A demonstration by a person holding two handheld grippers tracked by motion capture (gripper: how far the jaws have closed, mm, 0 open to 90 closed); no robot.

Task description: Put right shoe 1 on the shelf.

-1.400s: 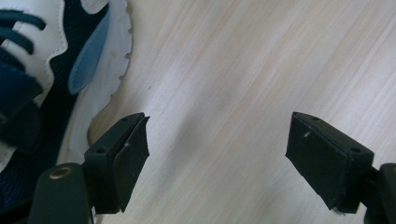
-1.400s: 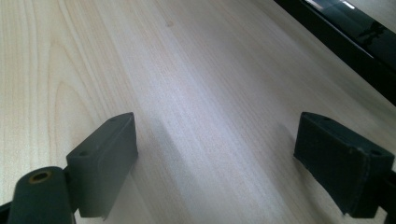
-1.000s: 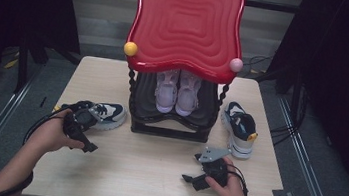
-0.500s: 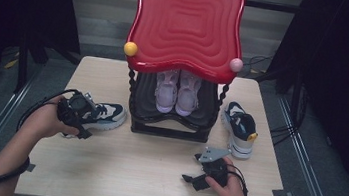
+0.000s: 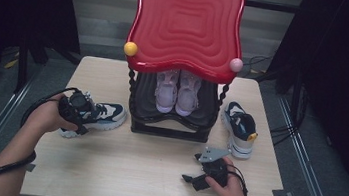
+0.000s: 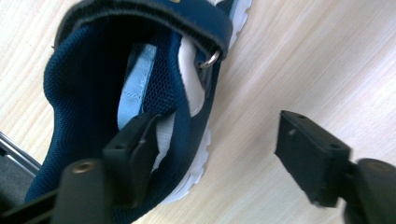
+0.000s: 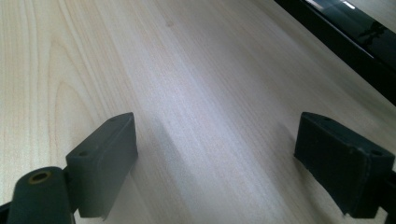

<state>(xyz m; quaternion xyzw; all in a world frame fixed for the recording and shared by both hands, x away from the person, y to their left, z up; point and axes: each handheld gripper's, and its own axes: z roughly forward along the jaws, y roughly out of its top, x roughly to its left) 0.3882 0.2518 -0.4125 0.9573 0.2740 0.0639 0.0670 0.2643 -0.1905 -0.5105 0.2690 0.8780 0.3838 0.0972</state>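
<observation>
Pale wood grain of the table [image 5: 153, 176] is seen nearest, and on it, at the near right, the right gripper [image 5: 192, 177] is rested, its jaws spread wide over bare wood with nothing between them. Farther in, at the left, the left gripper [image 5: 91, 113] is held at the heel end of a navy shoe [image 5: 105, 114] lying on its sole just beside the rack [image 5: 169, 122]. In the left gripper view one pad [image 6: 135, 144] is set inside the shoe's collar and the other is seen outside over bare wood; the jaws have just been closing, the shoe wall is between them, and a firm pinch cannot be confirmed. A second navy shoe [image 5: 239, 128] is stood right of the rack. A lilac pair [image 5: 178, 91] is shelved under the red top [image 5: 186, 24].
</observation>
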